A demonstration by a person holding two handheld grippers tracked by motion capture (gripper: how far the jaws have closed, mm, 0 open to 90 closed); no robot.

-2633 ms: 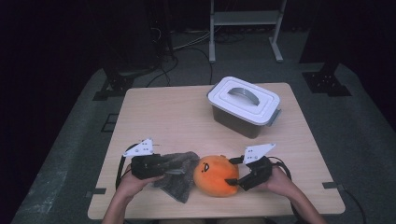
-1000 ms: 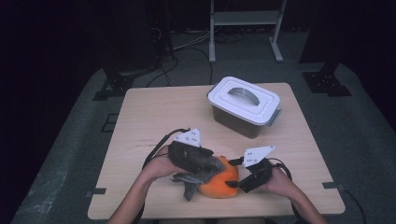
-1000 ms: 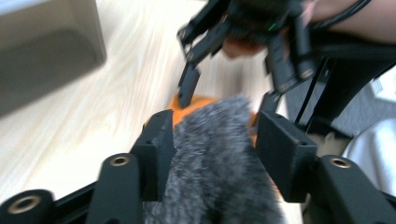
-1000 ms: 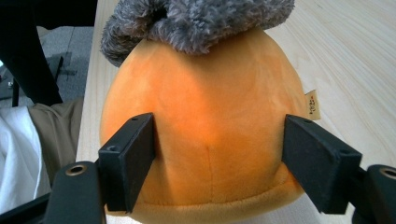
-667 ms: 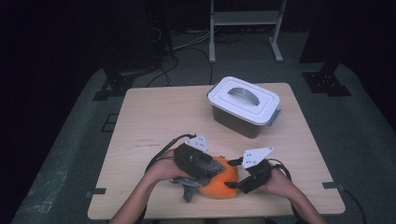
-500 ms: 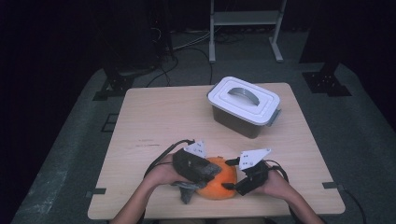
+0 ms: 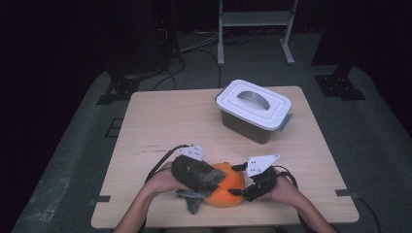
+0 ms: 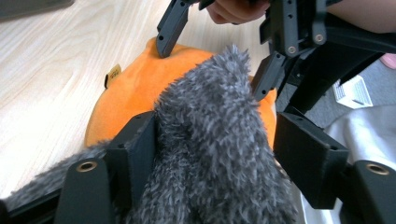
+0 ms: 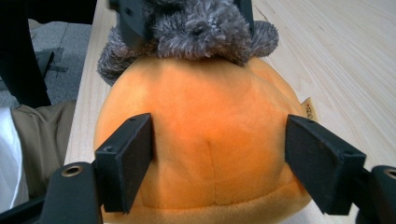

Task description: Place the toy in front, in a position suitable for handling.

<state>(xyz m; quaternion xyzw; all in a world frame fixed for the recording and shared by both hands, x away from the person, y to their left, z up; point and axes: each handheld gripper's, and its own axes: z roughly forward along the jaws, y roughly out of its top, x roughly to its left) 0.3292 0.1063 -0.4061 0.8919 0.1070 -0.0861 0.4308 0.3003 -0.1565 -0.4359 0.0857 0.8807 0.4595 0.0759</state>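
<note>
At the near edge of the table point(image 7: 145, 121) the left gripper point(image 7: 206, 177) lays a grey furry plush toy point(image 8: 210, 140) on top of the orange pumpkin plush point(image 9: 201, 140); its jaws have just been opening, and the grey fur lies loosely between them, one pad touching, the other standing off. Just beside it, the right gripper point(image 7: 243, 189) has its jaws apart around the pumpkin's side; whether the pads press on it, I cannot tell. To do this step well, I judge that the left jaws should open fully before the hand lifts, so no fur is dragged; the right gripper should keep the pumpkin steady, because the grey toy may slide off the round top. Farther back stands a closed white-lidded container point(image 7: 253, 109), well apart.
</note>
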